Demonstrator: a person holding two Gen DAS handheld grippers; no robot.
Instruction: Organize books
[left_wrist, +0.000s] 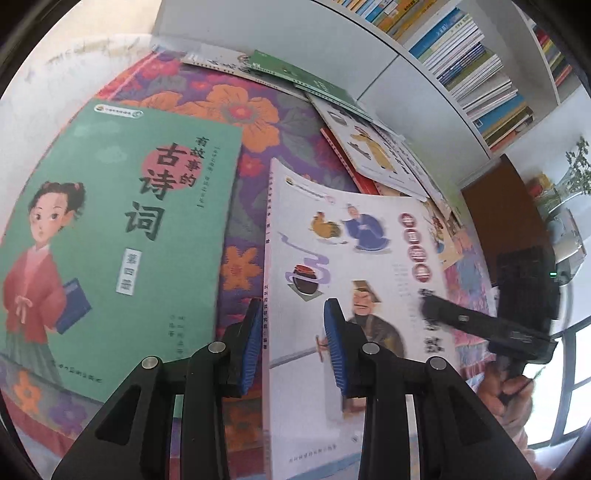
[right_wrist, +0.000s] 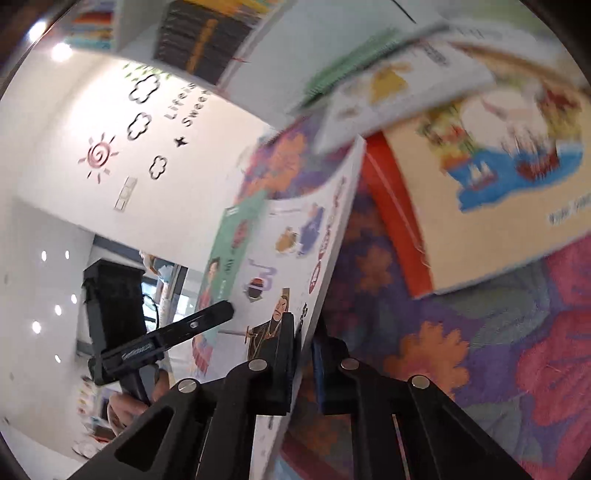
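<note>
A white picture book lies on the floral cloth, its right side lifted. My left gripper stands over the book's spine edge, blue pads on either side of it, shut on that edge. My right gripper reaches in from the right and holds the opposite edge. In the right wrist view the white book stands steeply tilted with my right gripper shut on its near edge. The left gripper shows at its far side. A green book with a girl on its cover lies flat to the left.
Several loose books are heaped at the back of the cloth, among them a ship-picture book with a red spine. A white bookshelf full of books stands behind. A dark brown cabinet and a plant are at the right.
</note>
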